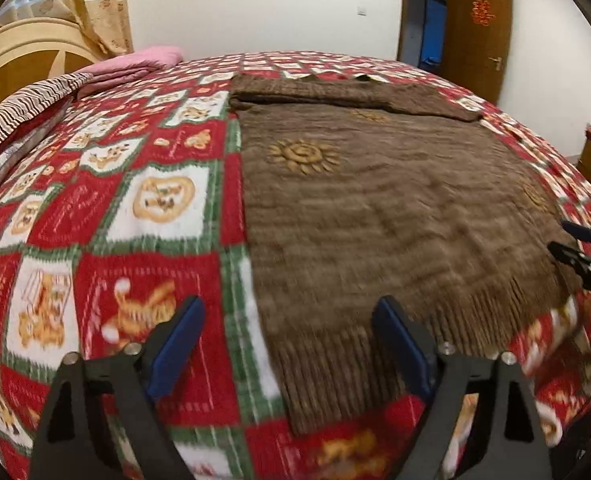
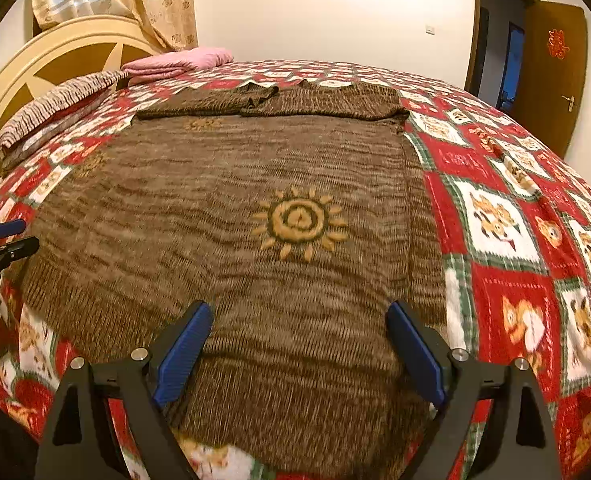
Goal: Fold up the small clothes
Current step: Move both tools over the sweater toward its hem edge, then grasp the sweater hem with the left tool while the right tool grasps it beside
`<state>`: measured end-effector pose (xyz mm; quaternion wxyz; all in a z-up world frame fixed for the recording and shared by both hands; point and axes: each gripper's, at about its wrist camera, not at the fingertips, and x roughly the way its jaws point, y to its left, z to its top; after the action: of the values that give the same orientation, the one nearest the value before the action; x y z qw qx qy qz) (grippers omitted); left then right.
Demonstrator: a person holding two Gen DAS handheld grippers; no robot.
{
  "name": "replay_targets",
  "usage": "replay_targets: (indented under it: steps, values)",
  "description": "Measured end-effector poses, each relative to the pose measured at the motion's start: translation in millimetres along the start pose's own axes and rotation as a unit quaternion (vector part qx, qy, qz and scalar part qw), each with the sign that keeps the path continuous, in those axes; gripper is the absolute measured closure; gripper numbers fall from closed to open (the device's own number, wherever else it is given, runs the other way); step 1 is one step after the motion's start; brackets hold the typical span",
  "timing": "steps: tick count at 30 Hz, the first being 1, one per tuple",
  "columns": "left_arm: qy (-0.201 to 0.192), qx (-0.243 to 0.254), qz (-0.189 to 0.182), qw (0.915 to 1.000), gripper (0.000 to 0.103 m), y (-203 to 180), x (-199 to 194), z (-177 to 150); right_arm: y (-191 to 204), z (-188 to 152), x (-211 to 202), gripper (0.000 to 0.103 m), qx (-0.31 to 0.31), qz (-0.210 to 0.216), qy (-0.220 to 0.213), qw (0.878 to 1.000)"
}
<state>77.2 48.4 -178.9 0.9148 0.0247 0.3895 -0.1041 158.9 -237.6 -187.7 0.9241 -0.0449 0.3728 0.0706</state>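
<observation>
A brown knitted sweater [image 1: 375,208] with tan sun motifs lies flat on the bed, hem towards me, both sleeves folded across its far end. It also fills the middle of the right wrist view [image 2: 235,240]. My left gripper [image 1: 287,332] is open and empty, above the sweater's near left hem corner. My right gripper [image 2: 299,336] is open and empty, above the near right part of the hem. The right gripper also shows at the right edge of the left wrist view [image 1: 575,240], and the left gripper shows at the left edge of the right wrist view [image 2: 7,236].
The bed has a red, white and green patterned blanket [image 1: 127,240]. A folded pink cloth [image 1: 135,66] and a striped pillow [image 1: 23,108] lie by the headboard [image 2: 55,60]. A brown door [image 2: 551,76] stands open at the far right.
</observation>
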Motion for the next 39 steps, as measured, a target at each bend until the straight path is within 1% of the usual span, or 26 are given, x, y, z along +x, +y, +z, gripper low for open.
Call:
replay_targets:
  steps: [2, 3, 6, 7, 8, 9, 10, 11, 12, 14, 16, 18, 21, 23, 28, 29, 30, 31, 32, 33, 34, 35, 36, 37, 39]
  values:
    - [0.003, 0.000, -0.016, 0.9999, 0.025, -2.4, -3.4, -3.7, 0.7, -5.0, -4.1, 0.013, -0.002, 0.002, 0.004, 1.000]
    - [0.005, 0.001, -0.026, 0.9996, 0.025, -4.0, -4.9, -5.1, 0.7, -7.0, -5.8, 0.013, -0.003, 0.002, 0.006, 1.000]
    - [0.006, 0.002, -0.039, 0.9992, 0.033, -7.4, -6.6, -7.7, 2.9, -11.8, -9.6, 0.013, -0.017, 0.000, 0.017, 1.000]
    - [0.005, 0.001, -0.038, 0.9993, 0.038, -7.4, -6.2, -8.3, 4.2, -13.6, -11.3, 0.012, -0.024, -0.002, 0.020, 1.000]
    - [0.003, 0.001, -0.033, 0.9994, 0.050, -6.3, -6.1, -8.7, 4.7, -14.8, -12.2, 0.012, -0.027, -0.003, 0.024, 0.999]
    - [0.000, 0.001, -0.030, 0.9996, 0.058, -4.8, -6.5, -8.8, 4.8, -15.9, -13.4, 0.012, -0.029, -0.004, 0.026, 0.999]
    - [-0.003, 0.000, -0.034, 0.9994, 0.074, -3.0, -8.1, -9.3, 4.4, -16.7, -14.8, 0.012, -0.028, -0.004, 0.027, 0.999]
    - [-0.003, -0.003, -0.046, 0.9989, 0.094, -0.4, -9.2, -8.6, 2.9, -17.4, -16.4, 0.012, -0.024, -0.003, 0.027, 0.999]
    - [0.000, -0.009, -0.062, 0.9980, 0.093, 3.0, -10.5, -7.4, 0.7, -17.8, -17.9, 0.012, -0.020, 0.000, 0.026, 0.999]
    - [-0.002, -0.022, -0.069, 0.9974, 0.094, 9.3, -15.3, -5.2, -5.6, -19.1, -21.6, 0.012, -0.004, 0.003, 0.023, 1.000]
    - [-0.012, -0.023, -0.073, 0.9970, 0.094, 11.9, -23.0, -4.9, -13.7, -20.7, -25.9, 0.012, 0.016, 0.005, 0.019, 1.000]
    - [-0.021, -0.016, -0.069, 0.9973, 0.095, 11.7, -29.1, -4.6, -21.1, -22.7, -31.1, 0.012, 0.032, 0.002, 0.014, 0.999]
    - [-0.027, -0.018, -0.064, 0.9974, 0.095, 14.0, -31.5, -3.6, -30.4, -26.0, -36.8, 0.012, 0.052, 0.000, 0.011, 0.999]
    - [-0.029, -0.017, -0.058, 0.9977, 0.095, 15.2, -31.6, -3.4, -36.1, -29.6, -38.1, 0.013, 0.064, 0.007, 0.017, 0.998]
    - [-0.026, -0.001, -0.044, 0.9987, 0.095, 13.2, -22.5, -8.9, -39.5, -37.6, -36.5, 0.013, 0.069, 0.013, 0.029, 0.997]
    - [-0.024, 0.001, -0.040, 0.9989, 0.094, 12.2, -20.3, -10.3, -39.5, -38.8, -35.7, 0.016, 0.070, 0.014, 0.029, 0.997]
    - [-0.022, 0.003, -0.037, 0.9991, 0.094, 10.8, -18.0, -11.9, -39.4, -39.6, -35.7, 0.021, 0.070, 0.013, 0.027, 0.997]
    - [-0.021, 0.007, -0.030, 0.9993, 0.089, 8.9, -16.7, -13.4, -38.6, -40.3, -35.8, 0.025, 0.066, 0.010, 0.026, 0.997]
    - [-0.022, 0.009, -0.021, 0.9995, 0.085, 8.1, -16.1, -13.7, -38.6, -40.2, -35.9, 0.032, 0.064, 0.008, 0.025, 0.998]
    - [-0.022, 0.009, -0.011, 0.9996, 0.079, 7.5, -15.9, -13.6, -40.1, -39.9, -36.7, 0.041, 0.066, 0.006, 0.023, 0.998]
    - [-0.024, 0.008, -0.006, 0.9997, 0.067, 7.7, -16.2, -13.3, -41.9, -39.1, -37.5, 0.044, 0.071, 0.007, 0.022, 0.997]
    - [-0.024, 0.006, -0.003, 0.9997, 0.046, 8.5, -16.4, -13.4, -44.0, -38.7, -38.6, 0.047, 0.075, 0.009, 0.022, 0.997]
    - [-0.021, 0.002, 0.000, 0.9998, 0.034, 9.7, -15.3, -13.3, -44.7, -38.4, -39.5, 0.048, 0.076, 0.013, 0.022, 0.997]
    - [-0.016, -0.003, 0.004, 0.9999, 0.024, 11.2, -13.5, -14.1, -44.2, -38.5, -39.7, 0.049, 0.074, 0.016, 0.023, 0.997]
    - [-0.016, -0.001, 0.000, 0.9999, 0.029, 10.7, -12.0, -16.6, -40.8, -39.4, -39.3, 0.061, 0.065, 0.013, 0.026, 0.997]
